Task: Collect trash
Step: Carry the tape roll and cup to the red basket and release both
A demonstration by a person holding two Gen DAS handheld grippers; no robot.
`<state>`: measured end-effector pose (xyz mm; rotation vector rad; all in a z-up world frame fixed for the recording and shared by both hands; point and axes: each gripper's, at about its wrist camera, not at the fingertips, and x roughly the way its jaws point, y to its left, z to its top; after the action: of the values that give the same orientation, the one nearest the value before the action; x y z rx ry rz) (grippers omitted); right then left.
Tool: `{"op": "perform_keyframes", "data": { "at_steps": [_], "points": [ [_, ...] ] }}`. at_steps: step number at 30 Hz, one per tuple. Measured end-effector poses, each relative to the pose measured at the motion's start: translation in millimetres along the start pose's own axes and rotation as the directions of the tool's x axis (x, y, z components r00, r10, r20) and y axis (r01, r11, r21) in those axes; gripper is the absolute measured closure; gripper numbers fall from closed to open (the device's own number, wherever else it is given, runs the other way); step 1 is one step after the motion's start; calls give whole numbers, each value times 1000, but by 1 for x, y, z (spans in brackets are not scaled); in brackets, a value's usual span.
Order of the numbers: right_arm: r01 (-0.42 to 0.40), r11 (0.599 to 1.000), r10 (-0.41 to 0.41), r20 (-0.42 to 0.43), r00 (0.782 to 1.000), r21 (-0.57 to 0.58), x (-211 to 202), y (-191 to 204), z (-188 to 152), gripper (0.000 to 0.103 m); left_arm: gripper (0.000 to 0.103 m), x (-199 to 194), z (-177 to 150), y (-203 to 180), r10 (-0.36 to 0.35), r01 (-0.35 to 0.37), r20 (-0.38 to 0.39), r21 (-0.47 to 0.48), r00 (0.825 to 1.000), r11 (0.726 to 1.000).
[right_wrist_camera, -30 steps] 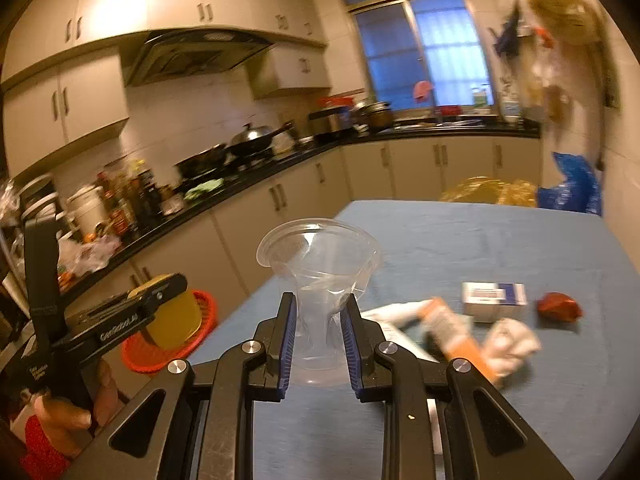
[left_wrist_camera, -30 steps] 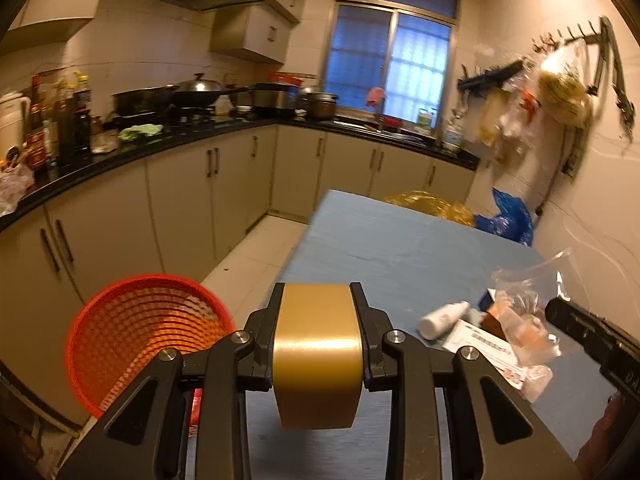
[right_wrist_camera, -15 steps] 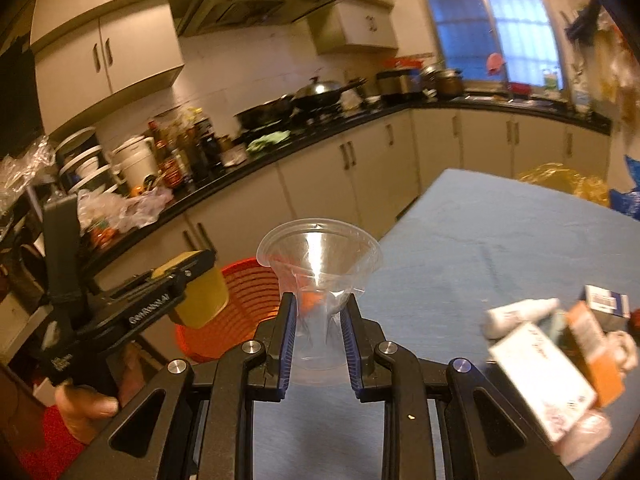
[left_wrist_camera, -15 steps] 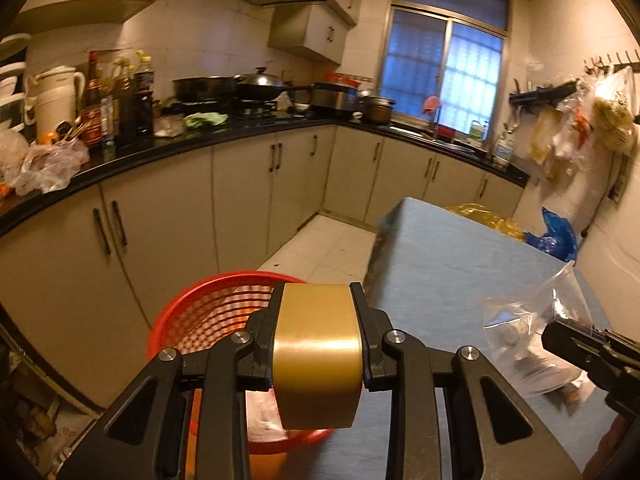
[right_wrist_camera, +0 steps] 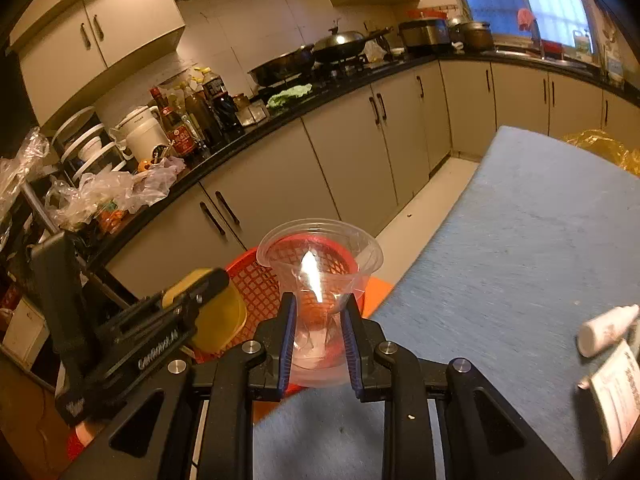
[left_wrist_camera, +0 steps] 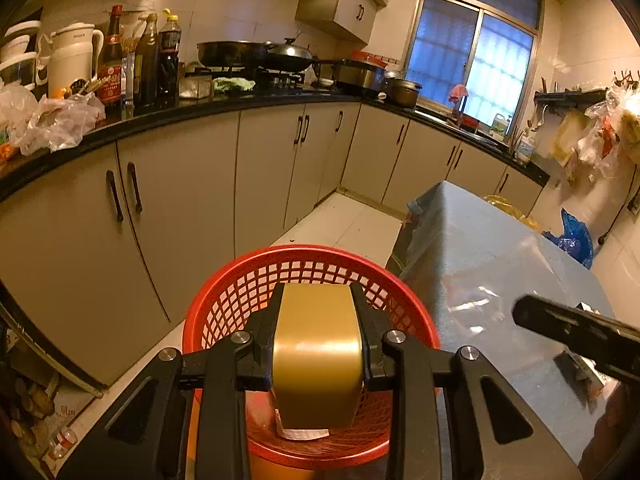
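Note:
My left gripper (left_wrist_camera: 318, 340) is shut on a gold tape roll (left_wrist_camera: 318, 356) and holds it over the red mesh basket (left_wrist_camera: 240, 292) that stands on the floor beside the table. A white scrap lies in the basket's bottom. My right gripper (right_wrist_camera: 319, 320) is shut on a clear plastic cup (right_wrist_camera: 320, 264), upright, at the table's left edge, just right of the basket (right_wrist_camera: 260, 284). The left gripper with the roll (right_wrist_camera: 212, 312) shows in the right wrist view over the basket. The right gripper's finger (left_wrist_camera: 576, 332) shows at the right in the left wrist view.
The blue-covered table (right_wrist_camera: 540, 240) holds a white bottle (right_wrist_camera: 608, 328) and a printed box (right_wrist_camera: 620, 396) at the right edge. Kitchen cabinets (left_wrist_camera: 180, 208) and a cluttered black counter run along the left. Tiled floor (left_wrist_camera: 344, 224) lies between them and the table.
Both grippers have swung left from the table toward the basket. The tape roll is now over the basket's opening, and the cup has come to the table's left edge.

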<state>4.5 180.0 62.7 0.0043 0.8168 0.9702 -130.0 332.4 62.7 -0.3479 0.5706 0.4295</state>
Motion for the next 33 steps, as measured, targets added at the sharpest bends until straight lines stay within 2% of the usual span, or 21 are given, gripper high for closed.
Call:
{"op": "perform_keyframes", "data": {
  "at_steps": [11,12,13,14,16,23,33],
  "points": [
    [-26,999,26,-40,999,20,42,9,16,76,74,12,-4,8,7,-7,-37,0,999,1000],
    [-33,999,34,-42,999,18,44,9,17,71,69,12,-3,9,4,-4,-37,-5,999,1000],
    [-36,999,37,-42,998,14,44,9,17,68,59,12,-3,11,5,-6,-33,-10,999,1000],
    [-34,999,34,-39,999,11,43,10,18,67,56,10,-3,12,9,-9,-28,-15,1000,1000],
    [-35,999,35,-23,999,-2,38,10,18,60,52,8,-2,13,12,-12,-16,-20,1000,1000],
    [-25,999,26,32,999,-25,7,11,15,60,49,-9,1,7,-8,8,6,-31,1000,999],
    [35,999,-36,102,994,10,-58,-19,-16,60,40,-33,-4,-45,-82,80,28,52,996,995]
  ]
}}
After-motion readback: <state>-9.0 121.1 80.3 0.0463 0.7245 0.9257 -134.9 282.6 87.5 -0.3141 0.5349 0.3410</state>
